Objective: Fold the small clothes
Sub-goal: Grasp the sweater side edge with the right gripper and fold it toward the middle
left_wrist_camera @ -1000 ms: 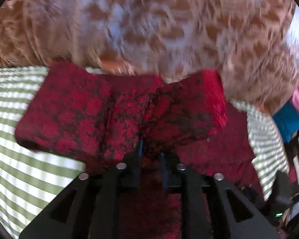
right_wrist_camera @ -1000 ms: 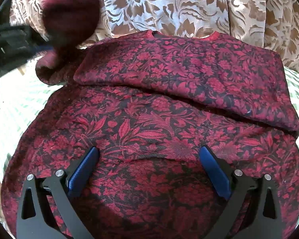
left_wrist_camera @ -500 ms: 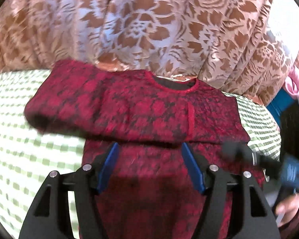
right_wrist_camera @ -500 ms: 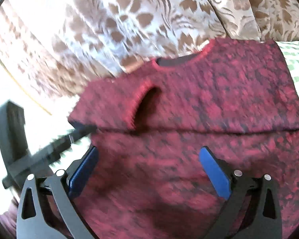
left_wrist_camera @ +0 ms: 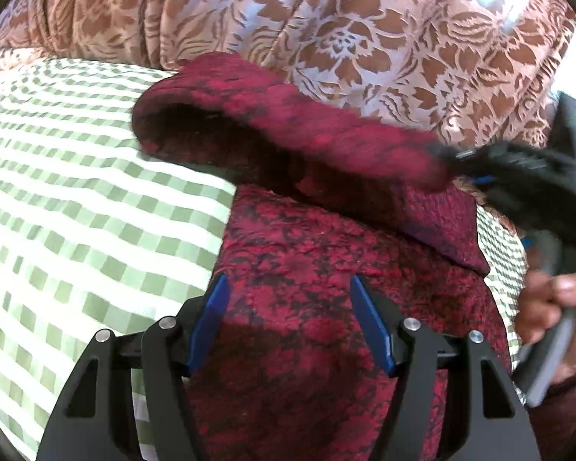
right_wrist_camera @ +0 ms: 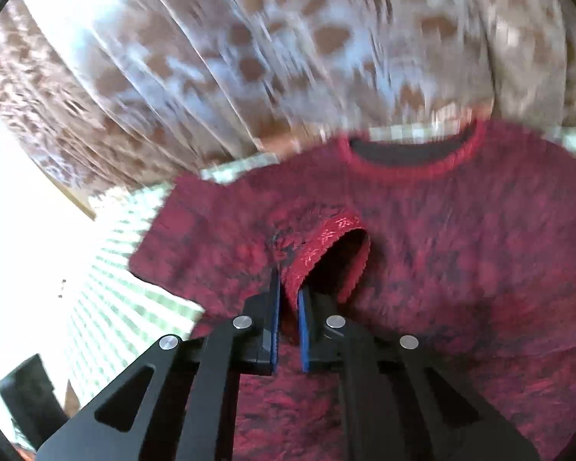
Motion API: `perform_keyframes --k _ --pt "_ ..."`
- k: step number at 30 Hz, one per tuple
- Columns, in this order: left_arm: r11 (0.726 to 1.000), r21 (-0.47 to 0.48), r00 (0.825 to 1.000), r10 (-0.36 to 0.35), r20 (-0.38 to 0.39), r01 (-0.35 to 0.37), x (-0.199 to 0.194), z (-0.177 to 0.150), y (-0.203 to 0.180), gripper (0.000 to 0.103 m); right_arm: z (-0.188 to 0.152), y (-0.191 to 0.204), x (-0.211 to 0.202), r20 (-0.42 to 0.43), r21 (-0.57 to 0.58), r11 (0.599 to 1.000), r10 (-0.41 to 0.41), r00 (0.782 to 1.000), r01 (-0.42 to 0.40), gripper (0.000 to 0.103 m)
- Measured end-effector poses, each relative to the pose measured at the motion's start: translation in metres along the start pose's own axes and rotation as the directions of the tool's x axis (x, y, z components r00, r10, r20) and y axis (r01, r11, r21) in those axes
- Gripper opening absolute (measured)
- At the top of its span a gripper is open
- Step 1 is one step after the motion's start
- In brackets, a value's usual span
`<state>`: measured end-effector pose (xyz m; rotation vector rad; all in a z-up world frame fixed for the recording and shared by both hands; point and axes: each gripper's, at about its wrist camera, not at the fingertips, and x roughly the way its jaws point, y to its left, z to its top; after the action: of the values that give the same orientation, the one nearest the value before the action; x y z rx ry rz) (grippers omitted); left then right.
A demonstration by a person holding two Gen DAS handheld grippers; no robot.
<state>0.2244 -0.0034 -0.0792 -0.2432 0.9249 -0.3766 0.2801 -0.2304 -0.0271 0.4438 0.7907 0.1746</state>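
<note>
A small red top with a black flower print (left_wrist_camera: 326, 261) lies on a green-and-white checked cloth (left_wrist_camera: 76, 192). In the left wrist view my left gripper (left_wrist_camera: 288, 282) stands open just over the top's body, with nothing pinched between its blue pads. One sleeve (left_wrist_camera: 288, 130) is lifted and stretched towards the right, where my right gripper (left_wrist_camera: 460, 161) holds its end. The right wrist view shows my right gripper (right_wrist_camera: 288, 288) shut on the sleeve's red cuff (right_wrist_camera: 326, 238), with the top's neckline (right_wrist_camera: 411, 153) behind it.
A brown and white flowered curtain (left_wrist_camera: 326, 19) hangs right behind the table's far edge. A person's hand (left_wrist_camera: 556, 307) grips the right tool's handle at the right. Bright window light fills the left side of the right wrist view (right_wrist_camera: 19, 230).
My left gripper let go of the bunched cloth, opened and drew back over the body. My right gripper went from wide open to shut on the sleeve cuff and rose with it.
</note>
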Motion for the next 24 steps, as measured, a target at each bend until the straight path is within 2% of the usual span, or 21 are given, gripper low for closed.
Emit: perform_keyframes --k 3,8,13,16,18,20,22,24 --pt "1.000 -0.010 1.000 0.007 -0.001 -0.007 0.000 -0.002 0.002 0.065 0.017 -0.001 -0.037 0.086 -0.018 1.000 0.002 0.996 -0.001 0.006" --pt "1.000 0.002 1.000 0.021 -0.006 -0.021 0.000 -0.005 -0.002 0.066 0.034 -0.036 -0.083 0.182 -0.001 0.997 -0.070 0.981 0.071 0.006" --pt "0.999 0.023 0.999 0.038 -0.018 -0.038 0.003 -0.006 -0.005 0.066 0.028 -0.102 -0.078 0.122 0.069 0.976 -0.214 0.969 0.206 0.006" --pt "0.999 0.030 0.999 0.045 -0.025 -0.044 0.004 -0.005 -0.006 0.066 0.018 -0.145 -0.066 0.069 0.130 0.943 -0.316 0.946 0.306 0.006" --pt "0.999 0.032 0.999 0.044 -0.030 -0.043 0.004 -0.004 -0.006 0.066 0.014 -0.164 -0.057 0.038 0.160 0.932 -0.336 0.941 0.327 0.006" --pt "1.000 0.017 0.999 0.012 -0.036 -0.011 0.000 0.001 -0.004 0.066 0.007 -0.177 -0.047 0.001 0.173 0.927 -0.338 0.941 0.333 0.006" --pt "1.000 -0.013 0.999 -0.029 -0.030 0.029 -0.005 0.010 0.001 0.069 0.003 -0.185 -0.045 -0.007 0.206 0.928 -0.316 0.949 0.311 0.011" --pt "0.996 -0.058 0.998 -0.064 -0.001 0.063 -0.012 0.028 0.011 0.073 -0.001 -0.187 -0.051 0.006 0.226 0.924 -0.319 0.948 0.309 0.033"
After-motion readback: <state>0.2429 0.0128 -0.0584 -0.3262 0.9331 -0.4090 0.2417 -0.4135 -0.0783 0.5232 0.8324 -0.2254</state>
